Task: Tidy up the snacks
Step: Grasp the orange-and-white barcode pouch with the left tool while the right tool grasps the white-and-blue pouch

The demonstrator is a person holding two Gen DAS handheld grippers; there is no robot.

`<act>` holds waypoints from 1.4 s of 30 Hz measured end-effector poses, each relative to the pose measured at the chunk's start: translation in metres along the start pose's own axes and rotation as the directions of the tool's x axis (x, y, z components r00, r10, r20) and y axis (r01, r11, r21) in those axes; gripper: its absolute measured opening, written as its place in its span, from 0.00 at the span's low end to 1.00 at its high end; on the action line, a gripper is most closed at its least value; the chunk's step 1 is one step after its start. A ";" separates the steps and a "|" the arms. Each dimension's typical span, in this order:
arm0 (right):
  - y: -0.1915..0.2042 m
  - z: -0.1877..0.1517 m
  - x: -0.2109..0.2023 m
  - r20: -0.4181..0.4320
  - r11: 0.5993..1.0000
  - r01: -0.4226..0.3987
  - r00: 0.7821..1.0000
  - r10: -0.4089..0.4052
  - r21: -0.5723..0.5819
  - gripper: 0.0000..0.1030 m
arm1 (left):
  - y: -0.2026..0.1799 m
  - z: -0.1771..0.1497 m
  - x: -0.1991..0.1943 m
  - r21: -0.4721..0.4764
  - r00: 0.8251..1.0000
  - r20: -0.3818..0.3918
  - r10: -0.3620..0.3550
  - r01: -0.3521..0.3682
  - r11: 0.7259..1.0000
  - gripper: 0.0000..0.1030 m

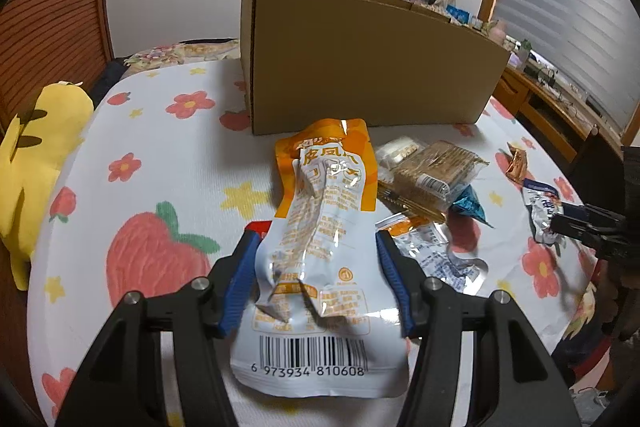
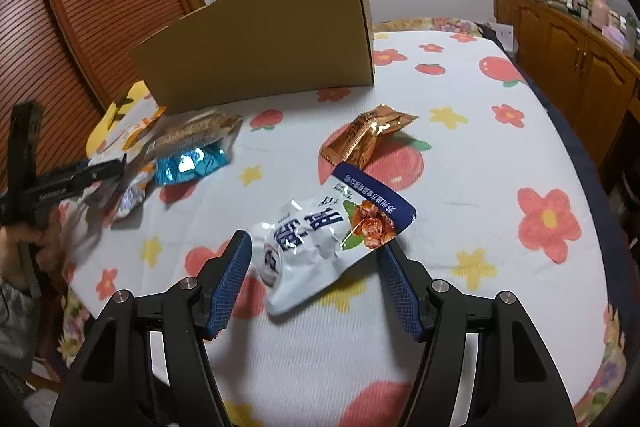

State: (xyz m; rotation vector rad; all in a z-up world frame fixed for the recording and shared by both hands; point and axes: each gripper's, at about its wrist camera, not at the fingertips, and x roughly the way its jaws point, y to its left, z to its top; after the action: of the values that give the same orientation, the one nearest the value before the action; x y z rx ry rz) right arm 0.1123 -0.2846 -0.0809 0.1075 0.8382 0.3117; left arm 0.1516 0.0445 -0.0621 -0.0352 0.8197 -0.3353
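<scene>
We pinch the orange pouch point(image 1: 324, 227) in the left gripper point(image 1: 316, 247), long axis pointing ahead to the box point(image 1: 360, 67). The right gripper point(image 2: 316, 259) holds the white pouch point(image 2: 320, 247), lying crosswise, off the bed point(image 2: 480, 147).

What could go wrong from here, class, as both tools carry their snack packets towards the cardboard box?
1. The left tool pinches only the crumpled middle of the long orange-and-white foil pouch; its ends hang free, so it may slip.
2. The right tool grips the white-and-blue crinkled packet near one side, so it could twist loose.
3. The tall brown cardboard box wall faces both tools; a hanging packet might catch its rim.
</scene>
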 end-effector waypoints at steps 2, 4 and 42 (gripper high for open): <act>0.000 0.004 0.004 -0.001 1.000 0.013 1.000 -0.013 0.000 0.64 | 0.000 -0.002 -0.002 -0.011 1.000 0.009 0.000 0.000 1.000 0.56; 0.002 0.007 0.008 -0.004 0.999 0.030 1.000 -0.031 -0.009 0.65 | 0.001 -0.003 -0.004 -0.022 1.000 0.020 0.000 0.000 1.000 0.56; 0.009 -0.003 -0.016 0.063 0.999 0.014 0.998 -0.011 -0.048 0.41 | -0.006 -0.005 -0.042 -0.061 0.994 0.109 -0.024 0.030 0.998 0.56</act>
State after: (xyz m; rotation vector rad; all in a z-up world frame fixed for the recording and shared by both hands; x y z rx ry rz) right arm 0.0978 -0.2814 -0.0699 0.0661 0.7688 0.3150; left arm 0.1201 0.0524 -0.0345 -0.1220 0.7223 -0.3304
